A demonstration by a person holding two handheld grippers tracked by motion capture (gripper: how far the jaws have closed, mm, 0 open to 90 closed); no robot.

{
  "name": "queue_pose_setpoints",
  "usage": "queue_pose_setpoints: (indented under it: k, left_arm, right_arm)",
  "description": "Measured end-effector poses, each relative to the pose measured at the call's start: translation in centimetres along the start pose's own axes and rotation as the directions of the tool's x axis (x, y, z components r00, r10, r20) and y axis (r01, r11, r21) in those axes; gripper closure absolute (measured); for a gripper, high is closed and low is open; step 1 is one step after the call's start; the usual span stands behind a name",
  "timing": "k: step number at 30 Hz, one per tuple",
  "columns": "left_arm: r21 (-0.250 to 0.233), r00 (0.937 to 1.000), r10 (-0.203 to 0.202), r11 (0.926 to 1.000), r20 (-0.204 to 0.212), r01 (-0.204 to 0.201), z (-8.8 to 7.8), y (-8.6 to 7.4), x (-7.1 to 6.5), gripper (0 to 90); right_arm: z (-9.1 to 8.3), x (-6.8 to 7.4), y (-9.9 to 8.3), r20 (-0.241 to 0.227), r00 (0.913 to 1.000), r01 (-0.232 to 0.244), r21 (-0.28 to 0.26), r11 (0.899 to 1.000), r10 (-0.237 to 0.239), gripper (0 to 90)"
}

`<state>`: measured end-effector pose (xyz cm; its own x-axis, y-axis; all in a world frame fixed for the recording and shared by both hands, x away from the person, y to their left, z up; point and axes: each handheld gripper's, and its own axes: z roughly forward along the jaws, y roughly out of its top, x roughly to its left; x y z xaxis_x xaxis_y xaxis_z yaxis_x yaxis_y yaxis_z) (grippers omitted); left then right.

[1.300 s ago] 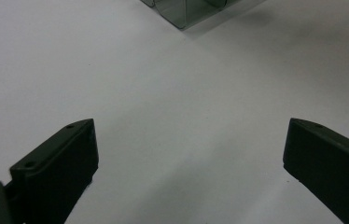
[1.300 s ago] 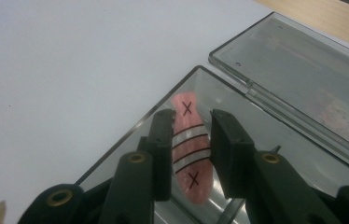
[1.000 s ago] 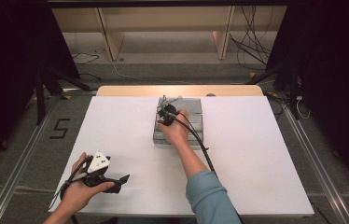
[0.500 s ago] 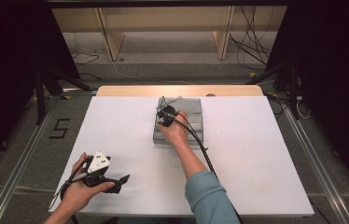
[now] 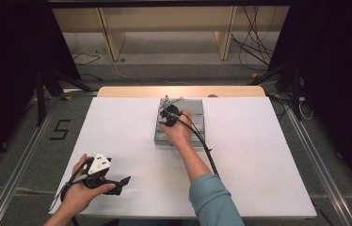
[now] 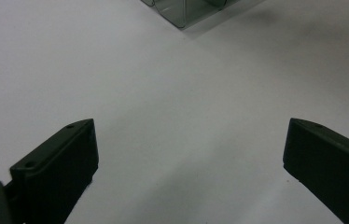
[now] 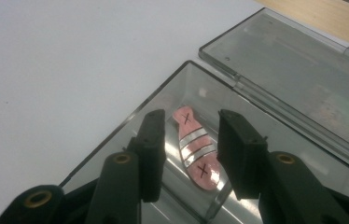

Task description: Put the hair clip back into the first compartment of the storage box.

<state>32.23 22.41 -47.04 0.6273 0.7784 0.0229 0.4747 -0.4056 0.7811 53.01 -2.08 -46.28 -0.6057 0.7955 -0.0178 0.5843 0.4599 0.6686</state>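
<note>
My right gripper (image 7: 189, 144) has just been parting its fingers over the open clear case (image 7: 298, 79) at the centre of the high view. The pink striped piece (image 7: 194, 147) lies released on the case floor between them, untouched. I judge the placing done. My left gripper (image 5: 102, 175) idles with fingers spread above the white surface (image 5: 259, 155), lower left.

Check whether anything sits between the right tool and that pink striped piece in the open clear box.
Nothing visible does. The right tool hangs over the open clear box, jaws having just opened, one on each side of the pink piece lying on the box floor. The lid lies folded back, out of the way.
</note>
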Motion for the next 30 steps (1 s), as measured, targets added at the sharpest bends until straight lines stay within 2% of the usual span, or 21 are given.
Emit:
queue_pose_setpoints:
  k: [13, 24, 30]
  left_arm:
    - [0.0, 1.0, -0.006, 1.0, -0.002, 0.006, 0.0, -0.1, 0.0, 2.8]
    - [0.0, 1.0, -0.008, 1.0, -0.003, 0.008, 0.0, -0.1, 0.1, 2.8]
    - [0.003, 0.9999, -0.01, 0.9999, -0.005, 0.01, 0.1, -0.1, 0.1, 2.8]
  right_arm:
    - [-1.8, -0.7, -0.7, -0.016, 0.9995, -0.028, -0.049, 0.998, 0.028, 57.3]
    - [-3.0, -0.9, -1.3, -0.025, 0.9997, -0.01, -0.066, 0.998, 0.009, 53.6]
    - [-4.1, -1.1, -2.0, -0.048, 0.9988, -0.014, -0.069, 0.998, 0.011, 48.7]
